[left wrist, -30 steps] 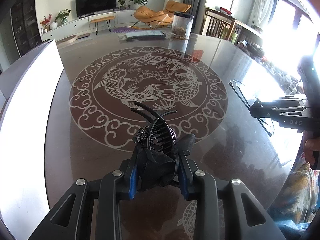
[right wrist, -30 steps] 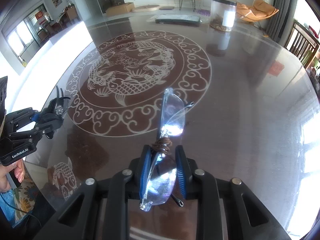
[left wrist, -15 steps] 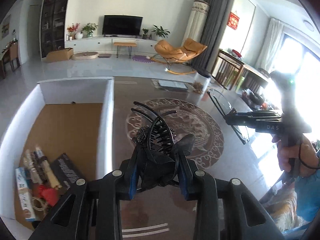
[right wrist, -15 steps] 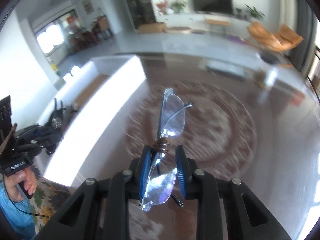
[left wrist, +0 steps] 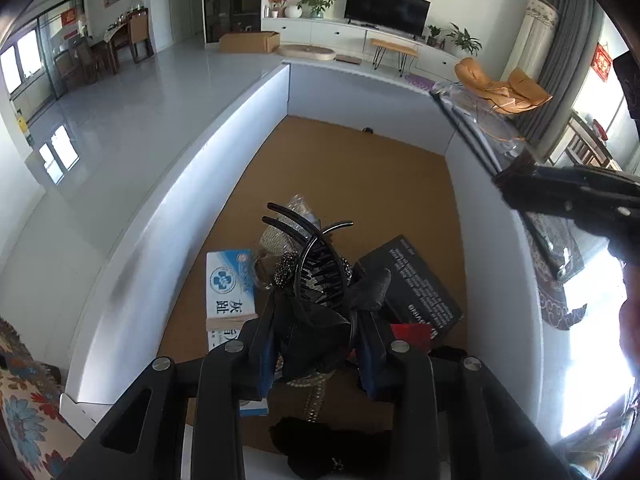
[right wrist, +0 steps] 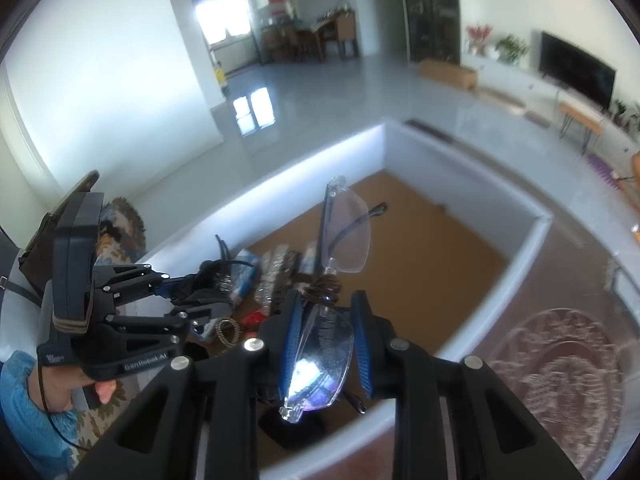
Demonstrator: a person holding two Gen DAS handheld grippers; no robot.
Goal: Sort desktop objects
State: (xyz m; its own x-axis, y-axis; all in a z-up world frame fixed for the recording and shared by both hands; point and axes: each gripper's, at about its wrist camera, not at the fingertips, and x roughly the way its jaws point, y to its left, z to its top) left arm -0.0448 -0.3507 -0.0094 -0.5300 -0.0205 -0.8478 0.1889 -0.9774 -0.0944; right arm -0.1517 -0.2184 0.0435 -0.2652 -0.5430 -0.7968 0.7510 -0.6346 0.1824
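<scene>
Over the white box [left wrist: 408, 108], the left tool [left wrist: 316, 336] was clamped on the black hair claw [left wrist: 312, 280] and the right tool [right wrist: 326, 332] on the clear glasses [right wrist: 344, 232]. Best lowered near the box's brown floor before release, glasses onto bare cardboard.

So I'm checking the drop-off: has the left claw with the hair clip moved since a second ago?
Yes. The left claw, gripping the hair clip, went from above the patterned table to above the white box.
</scene>
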